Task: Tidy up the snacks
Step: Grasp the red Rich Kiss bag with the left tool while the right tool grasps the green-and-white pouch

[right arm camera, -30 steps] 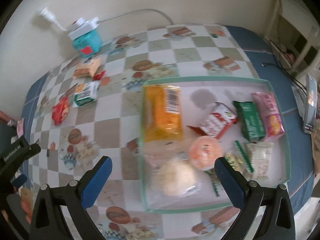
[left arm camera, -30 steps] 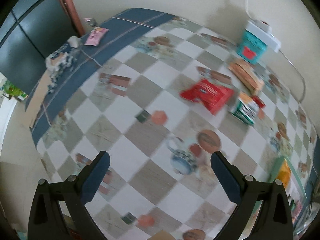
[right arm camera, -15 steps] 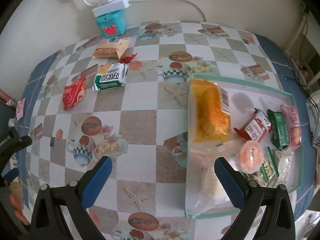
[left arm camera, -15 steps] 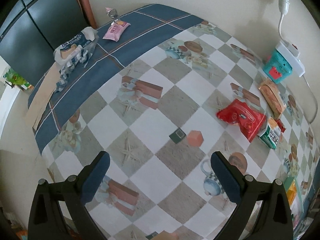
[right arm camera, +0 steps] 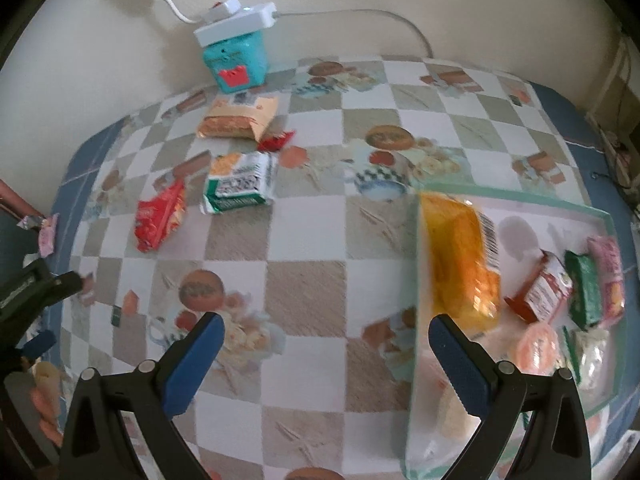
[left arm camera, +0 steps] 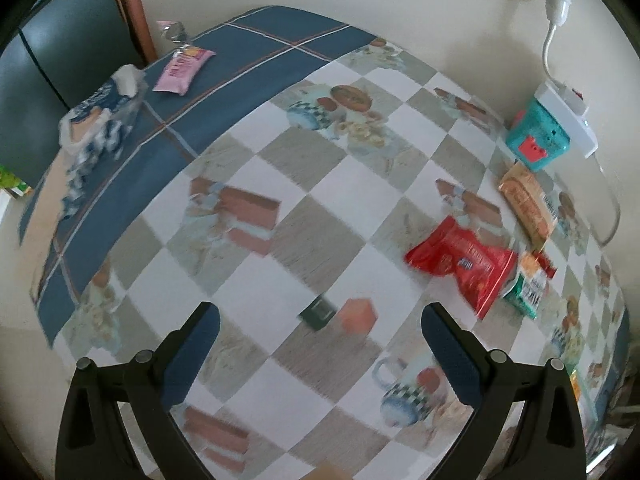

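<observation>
Both grippers wide open, nothing held. Left gripper (left arm camera: 320, 336) hangs over bare checkered tablecloth (left arm camera: 256, 292); right gripper (right arm camera: 326, 336) hangs over the cloth just left of the tray (right arm camera: 516, 196), its right finger (right arm camera: 460, 364) overlapping the tray's left rim in view.

Loose snacks, seen from both wrists: red packet (left arm camera: 464, 260), green-and-white packet (left arm camera: 528, 292) touching its right end, tan packet (left arm camera: 528, 200) further back, teal box (left arm camera: 538, 140) against the wall with a white power strip (left arm camera: 568, 108) on top. A small red wrapper (right arm camera: 276, 140) lies between the tan and green-and-white packets.

Left wrist only: blue border of the cloth at the far left end, with a pink packet (left arm camera: 182, 68) and a crumpled blue-and-white bag (left arm camera: 98, 120) on it, well apart from the other snacks.

Right wrist only: the tray and its contents. Large orange bag (right arm camera: 460, 256) along the left side; to its right a red-and-white packet (right arm camera: 540, 292), dark green packet (right arm camera: 586, 292), pink packet in tray (right arm camera: 608, 276); nearer the camera a round orange item (right arm camera: 536, 344) and pale clear-wrapped items, blurred. Left gripper shows at the far left edge of this view.

Versus 0.5 s ago: left view has shifted slightly; red packet sits lower right in frame, loose snacks unmoved on the cloth. Right view has slid left; tray now further right, partly cut off. Tray contents unchanged. Both jaws as wide as before.
</observation>
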A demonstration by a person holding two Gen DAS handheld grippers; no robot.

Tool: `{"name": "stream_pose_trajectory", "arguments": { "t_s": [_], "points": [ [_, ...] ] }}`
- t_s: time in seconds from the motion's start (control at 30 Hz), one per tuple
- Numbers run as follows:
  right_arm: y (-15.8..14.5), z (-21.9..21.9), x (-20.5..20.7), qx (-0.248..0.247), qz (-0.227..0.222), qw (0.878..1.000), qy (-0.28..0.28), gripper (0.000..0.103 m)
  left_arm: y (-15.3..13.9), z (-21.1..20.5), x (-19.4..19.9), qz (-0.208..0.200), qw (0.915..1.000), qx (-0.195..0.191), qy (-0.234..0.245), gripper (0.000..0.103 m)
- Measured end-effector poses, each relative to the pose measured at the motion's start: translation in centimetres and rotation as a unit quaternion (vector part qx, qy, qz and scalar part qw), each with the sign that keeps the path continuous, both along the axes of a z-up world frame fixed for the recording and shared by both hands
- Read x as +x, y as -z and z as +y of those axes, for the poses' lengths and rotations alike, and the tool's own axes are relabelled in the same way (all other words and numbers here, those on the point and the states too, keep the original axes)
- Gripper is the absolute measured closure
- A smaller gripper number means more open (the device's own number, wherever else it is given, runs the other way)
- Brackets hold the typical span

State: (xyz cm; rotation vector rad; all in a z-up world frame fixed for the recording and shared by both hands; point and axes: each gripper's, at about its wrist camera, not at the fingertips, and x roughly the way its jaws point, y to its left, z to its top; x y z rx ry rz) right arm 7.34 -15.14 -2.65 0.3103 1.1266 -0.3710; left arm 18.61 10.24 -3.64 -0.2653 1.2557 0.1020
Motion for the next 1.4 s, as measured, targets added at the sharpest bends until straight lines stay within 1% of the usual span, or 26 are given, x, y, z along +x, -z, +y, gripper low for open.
{"name": "stream_pose_trajectory", "arguments": {
  "t_s": [0.13, 0.27, 0.33, 0.4, 0.43, 0.5, 0.53, 0.6, 0.67, 0.73, 0.77, 0.8, 0.87, 0.9, 1.0, 1.17, 1.23, 1.4],
  "points": [
    [-0.4, 0.3, 1.8, -0.005, -0.016, 1.0, -0.016, 0.0, 0.7, -0.8, 1.3, 0.004, 0.9996, -0.027, 0.001, 0.002],
    [-0.3, 0.1, 4.1, 0.007, -0.015, 1.0, -0.025, 0.0, 1.6, -2.1, 2.7, 0.011, 0.9982, -0.056, 0.021, 0.002],
    [-0.3, -0.2, 5.6, 0.009, -0.017, 0.999, -0.032, 0.0, 2.1, -2.5, 3.5, 0.009, 0.9983, -0.055, 0.014, 0.002],
    [-0.1, -0.8, 7.0, 0.008, -0.018, 0.999, -0.033, 0.0, 2.9, -2.8, 4.2, 0.028, 0.9982, -0.054, 0.007, 0.002],
    [-0.1, -1.1, 7.5, 0.009, -0.019, 0.999, -0.033, 0.0, 3.4, -3.0, 4.7, 0.039, 0.997, -0.067, 0.008, 0.002],
    [0.1, -1.6, 8.8, 0.012, -0.022, 0.999, -0.033, 0.0, 3.5, -3.2, 5.6, 0.045, 0.9939, -0.1, 0.011, 0.002],
    [0.3, -1.8, 9.5, 0.017, -0.024, 0.999, -0.035, 0.0, 3.4, -3.5, 6.1, 0.044, 0.993, -0.109, 0.014, 0.002],
    [0.8, -2.1, 10.5, 0.029, -0.024, 0.999, -0.037, 0.0, 3.3, -3.9, 6.7, 0.043, 0.9926, -0.112, 0.018, 0.002],
    [1.4, -2.2, 11.4, 0.039, -0.026, 0.998, -0.038, 0.0, 3.6, -4.5, 7.5, 0.054, 0.9903, -0.127, 0.015, 0.002],
    [2.2, -2.0, 12.3, 0.037, -0.02, 0.998, -0.042, 0.0, 4.3, -5.0, 8.2, 0.072, 0.9856, -0.152, 0.009, 0.002],
    [2.5, -1.8, 12.5, 0.033, -0.016, 0.998, -0.046, 0.0, 4.7, -5.2, 8.4, 0.079, 0.9844, -0.157, 0.007, 0.002],
    [2.7, -1.7, 12.7, 0.029, -0.013, 0.998, -0.049, 0.0, 4.9, -5.5, 8.5, 0.082, 0.9843, -0.156, 0.008, 0.002],
    [3.2, -1.5, 13.2, 0.02, -0.006, 0.998, -0.058, 0.0, 5.4, -6.3, 9.0, 0.084, 0.9867, -0.138, 0.014, 0.002],
    [3.4, -1.5, 13.3, 0.021, -0.005, 0.998, -0.06, 0.0, 5.5, -6.5, 9.1, 0.086, 0.9876, -0.131, 0.016, 0.002],
    [3.7, -1.6, 13.7, 0.031, -0.009, 0.997, -0.063, 0.0, 6.4, -6.9, 9.6, 0.095, 0.987, -0.129, 0.013, 0.002],
    [4.8, -1.2, 14.5, 0.039, -0.001, 0.997, -0.071, 0.0, 6.7, -8.0, 10.4, 0.091, 0.9905, -0.098, 0.03, 0.002],
    [5.1, -1.0, 14.7, 0.041, 0.003, 0.996, -0.073, 0.0, 6.8, -7.9, 10.6, 0.093, 0.9919, -0.081, 0.031, 0.002],
    [5.6, -0.3, 15.3, 0.028, 0.012, 0.996, -0.081, 0.0, 7.0, -6.2, 10.4, 0.096, 0.9931, -0.056, 0.039, 0.002]
  ]
}}
